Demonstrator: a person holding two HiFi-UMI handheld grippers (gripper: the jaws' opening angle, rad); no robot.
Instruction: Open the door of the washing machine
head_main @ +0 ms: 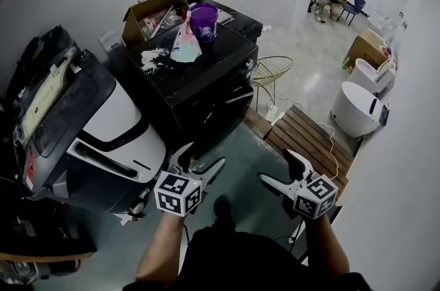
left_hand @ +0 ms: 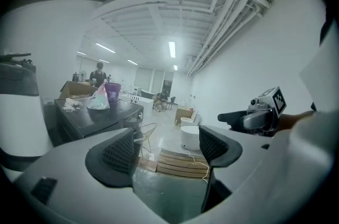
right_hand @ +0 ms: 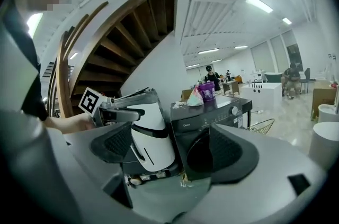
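Observation:
The black front-loading washing machine [head_main: 206, 69] stands ahead of me, and its dark round door [head_main: 225, 116] looks closed. In the right gripper view the washing machine [right_hand: 212, 117] fills the middle, with the door [right_hand: 198, 153] between the jaws but well beyond them. My left gripper [head_main: 204, 160] hovers open just short of the machine's front, holding nothing. My right gripper [head_main: 280, 169] is open too, off to the right over the floor. The left gripper [left_hand: 165, 150] looks past the machine [left_hand: 98, 117] toward the room.
A purple bucket [head_main: 203, 21], a plastic bag [head_main: 184, 43] and a cardboard box [head_main: 152, 13] sit on top of the machine. A white and black appliance [head_main: 110, 135] leans at the left. A wire chair [head_main: 269, 73], a wooden pallet [head_main: 302, 138] and white tubs [head_main: 356, 107] stand to the right.

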